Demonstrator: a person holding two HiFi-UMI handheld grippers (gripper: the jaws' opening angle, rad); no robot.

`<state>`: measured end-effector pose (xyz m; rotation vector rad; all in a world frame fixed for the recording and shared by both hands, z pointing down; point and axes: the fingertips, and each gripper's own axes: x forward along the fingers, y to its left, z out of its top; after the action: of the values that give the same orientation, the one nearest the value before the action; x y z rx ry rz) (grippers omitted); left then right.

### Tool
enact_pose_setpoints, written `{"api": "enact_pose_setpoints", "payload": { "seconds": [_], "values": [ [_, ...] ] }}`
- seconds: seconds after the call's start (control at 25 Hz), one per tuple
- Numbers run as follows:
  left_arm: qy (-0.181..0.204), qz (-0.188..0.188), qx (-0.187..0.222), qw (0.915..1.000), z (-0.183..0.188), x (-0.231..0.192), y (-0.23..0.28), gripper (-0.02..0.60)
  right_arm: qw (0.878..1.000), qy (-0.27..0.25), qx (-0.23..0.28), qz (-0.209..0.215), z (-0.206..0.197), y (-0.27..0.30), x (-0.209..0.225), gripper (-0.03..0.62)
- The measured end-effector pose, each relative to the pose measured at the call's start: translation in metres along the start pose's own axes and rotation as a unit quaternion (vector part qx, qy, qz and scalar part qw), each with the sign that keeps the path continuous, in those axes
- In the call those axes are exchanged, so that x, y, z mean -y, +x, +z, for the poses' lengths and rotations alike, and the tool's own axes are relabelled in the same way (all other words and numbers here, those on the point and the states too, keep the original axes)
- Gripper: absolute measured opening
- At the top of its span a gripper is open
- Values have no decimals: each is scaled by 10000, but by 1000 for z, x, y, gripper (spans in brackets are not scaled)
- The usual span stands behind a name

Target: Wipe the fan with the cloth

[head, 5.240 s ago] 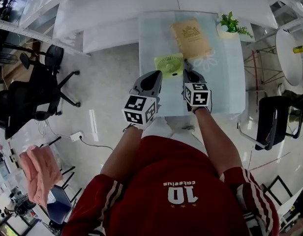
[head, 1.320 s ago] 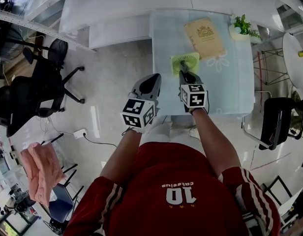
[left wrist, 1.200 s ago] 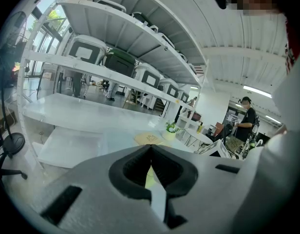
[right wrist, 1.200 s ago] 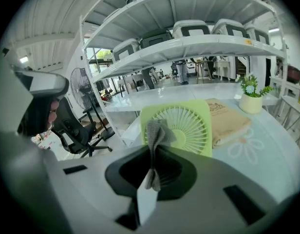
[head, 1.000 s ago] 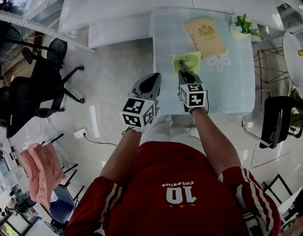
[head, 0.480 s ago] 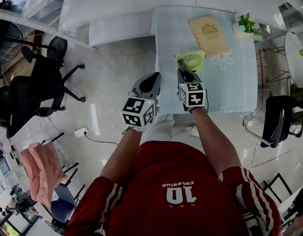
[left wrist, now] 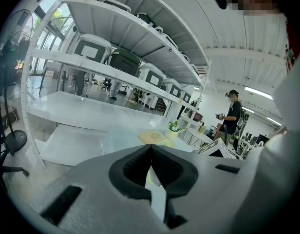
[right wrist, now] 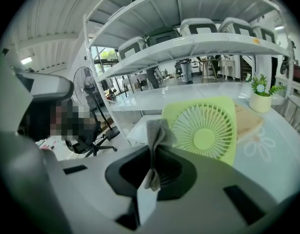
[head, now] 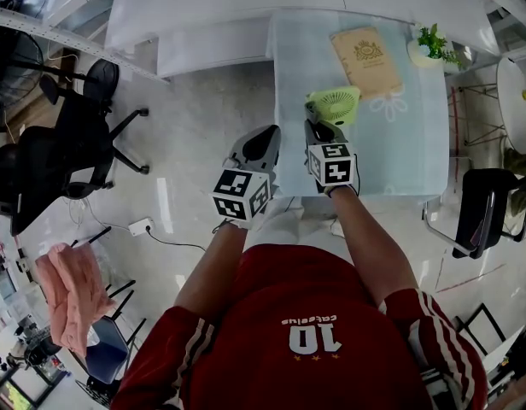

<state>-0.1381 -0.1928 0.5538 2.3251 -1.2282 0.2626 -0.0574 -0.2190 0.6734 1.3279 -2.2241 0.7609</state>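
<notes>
Right claw [right wrist: 151, 152] was clamped on the grey cloth [right wrist: 157, 128], with a fold standing up out of the jaws. Left claw [left wrist: 150, 147] had its jaws together with nothing between them. It hung just off the left edge of the worktop [head: 297, 58] and took no part.

Fan [right wrist: 204, 130]: pale green, on the worktop near its front left, grille facing my right claw. The tan book [head: 365, 49] lay at the fan's 1 o'clock, with the potted plant [head: 431, 43] further right.

Change noted, head view:
- About five seconds back, my right claw sat at the fan's 4 o'clock corner.
- About a second back, it was over the fan's lower middle.
- Now it was at the fan's 7 o'clock corner.
- The fan kept much the same place against the book, so I took the shift to be the claw's and not the fan's.

In the right gripper view the cloth overlapped the fan's left border, at 9 o'clock of the grille. I could not tell whether the cloth was pressing on the plastic or only close to it.

Judgement: the cloth had travelled along the fan's lower edge from right to left, so wiping was under way. The grille centre and upper frame probably still needed a pass. The fan looked light and could tip under a push.
</notes>
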Motion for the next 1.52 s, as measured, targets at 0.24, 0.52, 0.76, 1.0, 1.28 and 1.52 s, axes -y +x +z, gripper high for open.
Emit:
{"api": "enact_pose_setpoints", "payload": {
  "seconds": [0.24, 0.52, 0.76, 1.0, 1.28, 1.52],
  "values": [
    [2, -14, 18, 10000, 0, 7, -1, 5, 10000, -12, -8, 51, -2, -7, -5, 23],
    [22, -114, 44, 9999, 2, 30, 5, 5, 10000, -68, -27, 58, -6, -24, -1, 23],
    [30, -207, 48, 9998, 0, 51, 14, 5, 10000, -8, -28, -42, -10, -38, 19, 23],
    [13, -236, 9, 9997, -7, 64, 20, 5, 9999, 51, -11, -139, -14, -49, 39, 23],
    [-30, -189, -19, 9998, -13, 72, 29, 5, 9997, 74, -72, -199, -19, -55, 61, 23],
    [-79, -119, -46, 9999, -20, 79, 36, 5, 9996, 41, -133, -237, -24, -59, 84, 23]
  ]
}}
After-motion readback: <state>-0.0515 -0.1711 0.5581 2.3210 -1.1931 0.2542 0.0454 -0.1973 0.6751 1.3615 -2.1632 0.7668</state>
